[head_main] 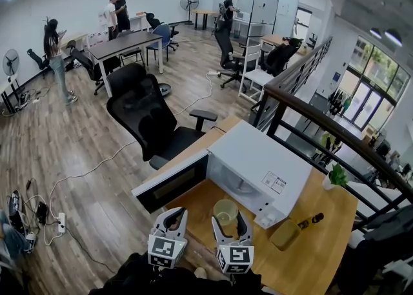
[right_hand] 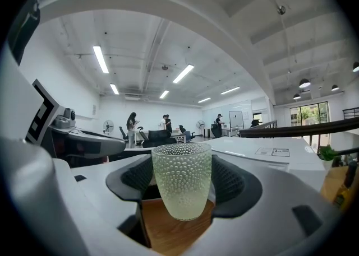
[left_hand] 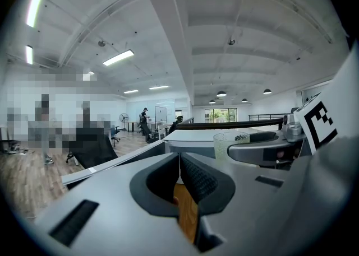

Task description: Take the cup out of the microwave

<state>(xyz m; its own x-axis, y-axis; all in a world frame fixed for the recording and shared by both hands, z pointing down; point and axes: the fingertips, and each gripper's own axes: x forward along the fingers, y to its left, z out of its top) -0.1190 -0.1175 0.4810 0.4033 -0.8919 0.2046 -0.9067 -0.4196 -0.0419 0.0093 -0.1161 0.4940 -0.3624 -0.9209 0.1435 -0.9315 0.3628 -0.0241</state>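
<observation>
The cup (head_main: 226, 212), a pale green dimpled glass, stands upright between the pads of my right gripper (head_main: 227, 220), which is shut on it in front of the white microwave (head_main: 258, 161). In the right gripper view the cup (right_hand: 181, 179) fills the gap of the right gripper (right_hand: 180, 173), with the wooden table under it. The microwave door (head_main: 171, 184) hangs open to the left. My left gripper (head_main: 173, 220) hovers beside the right one, near the open door. Its pads meet in the left gripper view, so the left gripper (left_hand: 179, 162) is shut on nothing. The cup (left_hand: 227, 144) also shows there.
A small dark bottle (head_main: 311, 220) and a yellowish object (head_main: 284, 234) lie on the wooden table (head_main: 322, 255) right of the microwave. A potted plant (head_main: 335, 176) stands by the railing (head_main: 322, 116). A black office chair (head_main: 148, 119) sits behind the open door.
</observation>
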